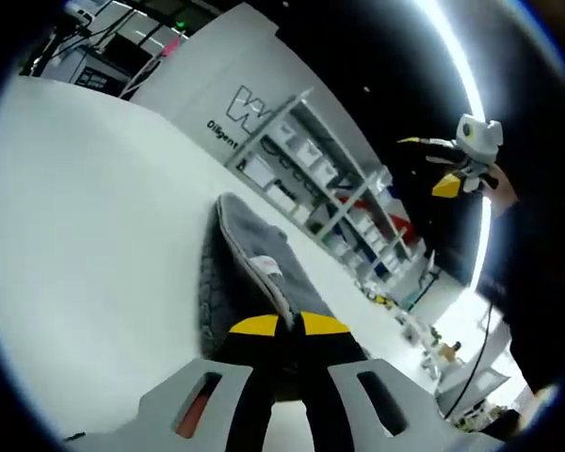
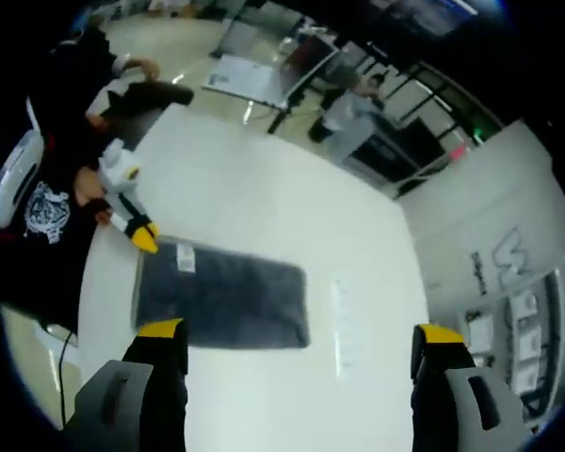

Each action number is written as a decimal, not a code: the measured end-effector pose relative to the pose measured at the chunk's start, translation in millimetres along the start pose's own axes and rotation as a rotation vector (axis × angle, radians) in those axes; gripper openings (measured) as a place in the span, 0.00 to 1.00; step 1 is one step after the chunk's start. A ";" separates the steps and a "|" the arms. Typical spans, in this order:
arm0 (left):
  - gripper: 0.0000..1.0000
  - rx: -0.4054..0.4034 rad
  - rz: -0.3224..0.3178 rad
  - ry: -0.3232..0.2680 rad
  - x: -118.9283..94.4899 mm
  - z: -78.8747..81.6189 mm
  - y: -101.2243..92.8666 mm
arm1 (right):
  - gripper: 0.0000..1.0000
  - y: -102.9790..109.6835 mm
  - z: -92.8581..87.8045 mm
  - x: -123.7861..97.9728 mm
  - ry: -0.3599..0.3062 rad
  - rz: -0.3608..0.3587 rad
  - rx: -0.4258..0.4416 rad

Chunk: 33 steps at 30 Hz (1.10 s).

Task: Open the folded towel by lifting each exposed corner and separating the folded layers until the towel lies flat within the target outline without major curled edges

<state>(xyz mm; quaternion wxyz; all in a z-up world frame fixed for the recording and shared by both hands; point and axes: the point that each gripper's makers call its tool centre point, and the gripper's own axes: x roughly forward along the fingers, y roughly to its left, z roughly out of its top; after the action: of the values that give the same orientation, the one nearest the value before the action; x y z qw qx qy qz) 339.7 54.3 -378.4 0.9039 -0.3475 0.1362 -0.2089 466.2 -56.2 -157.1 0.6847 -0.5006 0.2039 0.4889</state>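
Towel [image 2: 221, 294] pinched (seemingly) by left tool [image 1: 289, 325].

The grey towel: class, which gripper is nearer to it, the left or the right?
Left. The left gripper has its jaws closed on the grey towel's edge, touching it. The right gripper hangs open above the table, apart from the towel.

Towel [image 2: 221, 297]: grey cloth, matt, with a nubby, rough pile and a small white fabric label. Counter [image 2: 282, 207]: white, smooth, faintly glossy. Left gripper [image 1: 289, 325] fingers [image 1: 253, 326]: smooth black plastic, yellow-tipped.
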 end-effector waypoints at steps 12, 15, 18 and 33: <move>0.05 -0.021 -0.032 -0.017 -1.7 1.2 -3.3 | 0.98 -13.5 -28.7 42.8 0.152 0.067 0.011; 0.05 -0.018 -0.038 -0.014 -1.3 0.4 -4.3 | 0.98 -14.2 -21.2 50.6 0.141 0.096 -0.009; 0.05 -0.015 -0.042 -0.014 -1.1 0.4 -4.8 | 0.98 -21.5 -16.6 56.8 0.148 0.095 -0.019; 0.05 0.013 -0.060 -0.020 -0.4 1.2 -4.4 | 0.96 -52.9 7.8 90.2 0.158 0.126 -0.034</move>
<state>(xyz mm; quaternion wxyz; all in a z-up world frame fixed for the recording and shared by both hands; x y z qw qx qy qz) 338.6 52.2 -374.4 0.9009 -0.3474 0.1151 -0.2333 550.4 -8.4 -197.5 0.6258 -0.5352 0.2803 0.4933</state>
